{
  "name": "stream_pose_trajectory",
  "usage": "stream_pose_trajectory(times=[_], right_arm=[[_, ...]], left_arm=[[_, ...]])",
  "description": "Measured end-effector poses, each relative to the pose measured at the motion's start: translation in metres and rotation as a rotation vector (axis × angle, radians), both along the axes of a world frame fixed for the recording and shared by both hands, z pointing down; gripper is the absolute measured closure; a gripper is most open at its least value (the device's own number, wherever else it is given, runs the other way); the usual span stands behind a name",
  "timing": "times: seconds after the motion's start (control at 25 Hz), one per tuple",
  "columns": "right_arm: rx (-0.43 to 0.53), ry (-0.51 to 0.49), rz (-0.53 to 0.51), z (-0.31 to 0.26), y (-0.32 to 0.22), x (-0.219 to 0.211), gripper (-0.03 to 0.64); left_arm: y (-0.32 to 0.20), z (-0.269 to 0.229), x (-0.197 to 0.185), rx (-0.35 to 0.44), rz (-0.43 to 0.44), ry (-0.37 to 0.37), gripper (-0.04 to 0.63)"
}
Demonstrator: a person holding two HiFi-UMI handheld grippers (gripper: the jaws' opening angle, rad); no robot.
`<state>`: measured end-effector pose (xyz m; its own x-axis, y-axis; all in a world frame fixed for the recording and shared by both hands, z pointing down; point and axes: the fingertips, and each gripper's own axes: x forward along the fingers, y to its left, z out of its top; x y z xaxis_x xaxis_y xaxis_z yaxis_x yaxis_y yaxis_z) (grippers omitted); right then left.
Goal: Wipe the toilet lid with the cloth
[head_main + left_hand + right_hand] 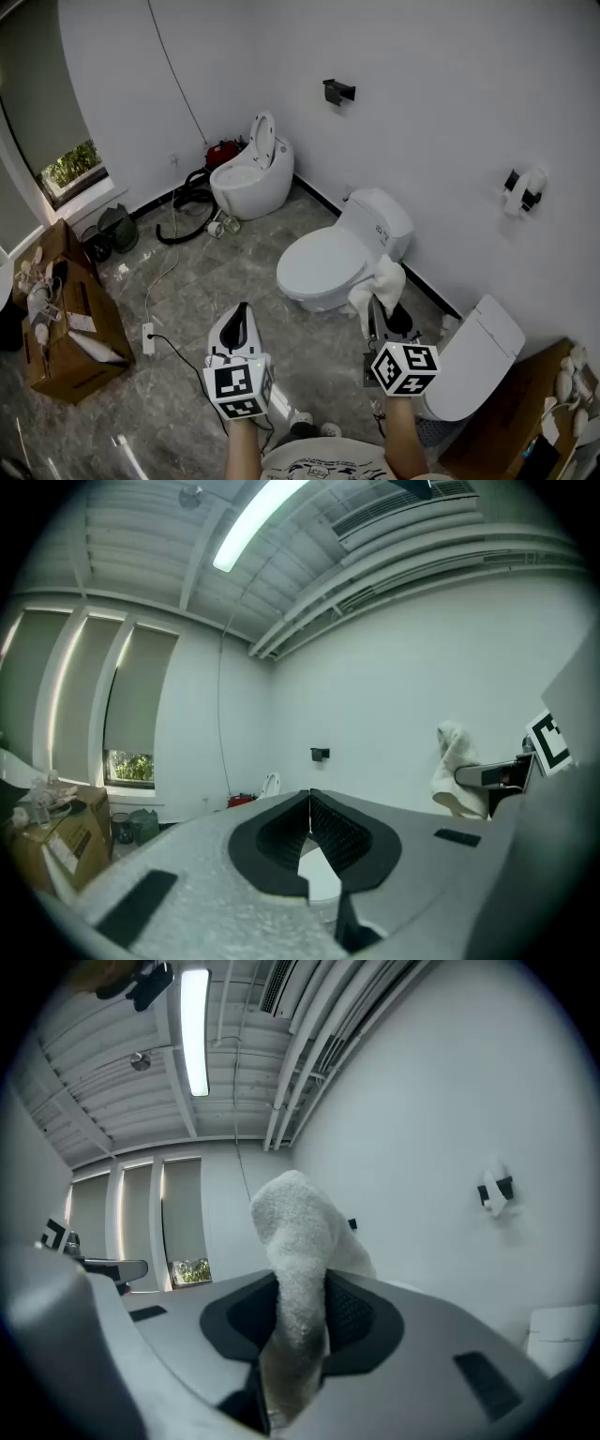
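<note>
Two forearms enter at the bottom edge of the head view and are cut off there, along with the rest of the person. At far left a cardboard box [73,339] stands on the floor, its contents too cluttered to name. Further right, by the back wall, a back toilet [248,183] with its seat raised stands well apart from the grippers.

The left gripper [242,314] points forward over bare floor. In the left gripper view its jaws are pressed together with nothing between them. A white patch shows through the gap beneath them and cannot be identified.

The toilet lid [323,261] is down. It lies ahead of the person, between the lines of the two grippers and just beyond their tips.

The right gripper [382,317] points at the right flank of that toilet, jaws clamped on the cloth [384,281]. The cloth stands up as a white bunch and droops over the jaw tips, hiding them and part of the toilet's side. Whether it touches the toilet cannot be told. In the right gripper view the squeezed cloth blocks the middle of the picture.

At far right a third toilet [478,361] sits partly behind the right gripper's marker cube [405,367].
</note>
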<state>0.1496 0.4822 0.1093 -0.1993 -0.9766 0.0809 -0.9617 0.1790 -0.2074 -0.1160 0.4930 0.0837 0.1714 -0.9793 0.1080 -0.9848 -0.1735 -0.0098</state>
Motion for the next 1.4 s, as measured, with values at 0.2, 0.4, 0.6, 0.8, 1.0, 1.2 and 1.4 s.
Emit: stream_pose_trajectory(times=[0.2, 0.4, 0.6, 0.8, 1.0, 1.2, 1.4], right_arm=[[0.003, -0.001, 0.001, 0.001, -0.002, 0.003, 0.511], [-0.002, 0.001, 0.008, 0.001, -0.004, 0.000, 0.511], [-0.003, -0.015, 0.011, 0.003, -0.008, -0.003, 0.511], [0.003, -0.041, 0.042, 0.003, -0.015, -0.006, 0.511], [0.006, -0.040, 0.071, 0.007, -0.018, -0.010, 0.511], [-0.013, -0.033, 0.086, 0.014, -0.025, -0.013, 0.511], [-0.021, -0.020, 0.081, 0.015, -0.041, -0.014, 0.511]], left_arm=[[-0.002, 0.009, 0.006, -0.013, 0.020, 0.000, 0.586], [-0.006, 0.007, 0.001, -0.010, 0.022, 0.006, 0.586], [-0.012, 0.006, -0.005, -0.002, 0.026, 0.008, 0.586], [-0.021, 0.007, -0.014, 0.003, 0.038, 0.013, 0.586], [-0.032, 0.012, -0.020, -0.002, 0.056, 0.011, 0.586], [-0.042, 0.021, -0.028, -0.018, 0.058, 0.020, 0.586], [-0.053, 0.028, -0.036, -0.033, 0.035, 0.036, 0.586]])
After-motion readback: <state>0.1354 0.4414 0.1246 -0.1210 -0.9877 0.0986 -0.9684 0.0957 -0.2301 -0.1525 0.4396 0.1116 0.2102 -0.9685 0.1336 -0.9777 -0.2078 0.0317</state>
